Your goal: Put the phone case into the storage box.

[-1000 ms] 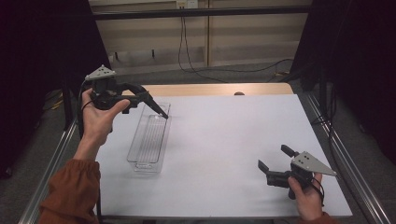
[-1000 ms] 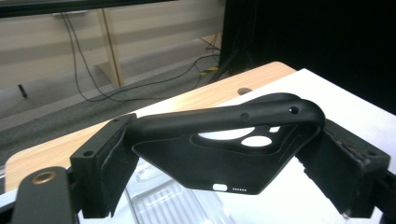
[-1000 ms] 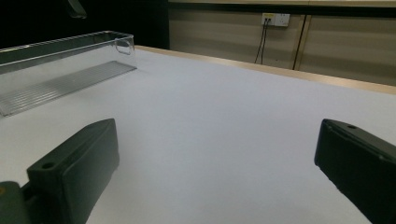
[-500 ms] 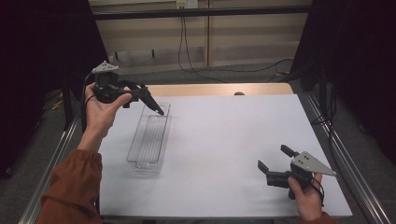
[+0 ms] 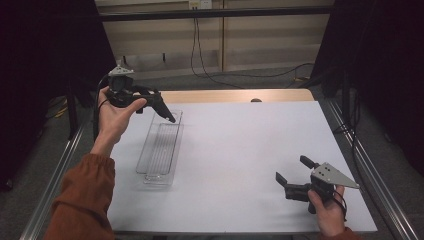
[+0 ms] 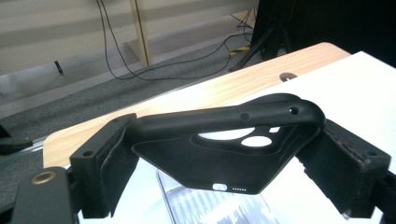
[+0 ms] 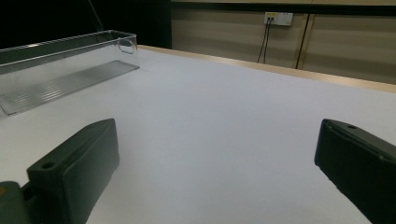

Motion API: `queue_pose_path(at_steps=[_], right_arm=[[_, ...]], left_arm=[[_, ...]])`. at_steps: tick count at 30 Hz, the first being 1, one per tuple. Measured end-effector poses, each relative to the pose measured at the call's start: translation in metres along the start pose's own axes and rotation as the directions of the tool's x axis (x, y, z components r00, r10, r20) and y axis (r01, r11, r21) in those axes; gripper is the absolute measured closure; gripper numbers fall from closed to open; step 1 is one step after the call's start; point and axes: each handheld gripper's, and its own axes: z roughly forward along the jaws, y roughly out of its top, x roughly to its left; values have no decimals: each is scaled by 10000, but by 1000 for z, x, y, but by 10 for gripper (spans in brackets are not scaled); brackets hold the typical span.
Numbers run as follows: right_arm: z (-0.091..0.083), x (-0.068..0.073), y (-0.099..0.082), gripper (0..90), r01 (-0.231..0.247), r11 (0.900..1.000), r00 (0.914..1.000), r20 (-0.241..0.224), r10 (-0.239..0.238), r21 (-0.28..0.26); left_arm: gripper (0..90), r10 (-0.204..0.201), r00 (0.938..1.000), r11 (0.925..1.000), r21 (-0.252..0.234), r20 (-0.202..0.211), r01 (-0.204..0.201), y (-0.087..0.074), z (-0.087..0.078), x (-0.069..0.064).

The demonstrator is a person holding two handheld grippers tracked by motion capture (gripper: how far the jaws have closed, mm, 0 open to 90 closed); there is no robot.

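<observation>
A black phone case (image 6: pixel 219 144) sits clamped between the pads of my left gripper (image 6: pixel 226 168), held flat and crosswise. From above, my left gripper (image 5: pixel 145 100) is raised in the person's hand at the table's far left. The phone case (image 5: pixel 164 112) sticks out over the far end of a clear plastic tray (image 5: pixel 150 150). This long, ribbed tray (image 7: pixel 60 77) lies lengthwise on the white table. My right gripper (image 5: pixel 293 169) rests low near the front right of the table, open with nothing between its jaws (image 7: pixel 219 158).
The white table top (image 5: pixel 240 150) ends in a wooden strip (image 5: pixel 230 95) at the far side. Metal rails (image 5: pixel 360 165) run along both sides. Cables (image 5: pixel 210 55) lie on the floor beyond the table.
The left hand has shifted slightly to the right and turned, still holding the case above the tray's far end. The right gripper has not moved.
</observation>
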Motion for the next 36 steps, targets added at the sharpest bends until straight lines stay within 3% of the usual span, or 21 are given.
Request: queue_pose_path(at_steps=[25,36], right_arm=[[0,0,-1,0,-40,10000,9999,-106,40,40],[0,0,-1,0,-8,10000,9999,-117,9,54]], left_arm=[[146,-182,9980,9985,510,-607,213,-4,31,-1],[144,-373,9913,9961,743,-1264,470,-6,42,-6]])
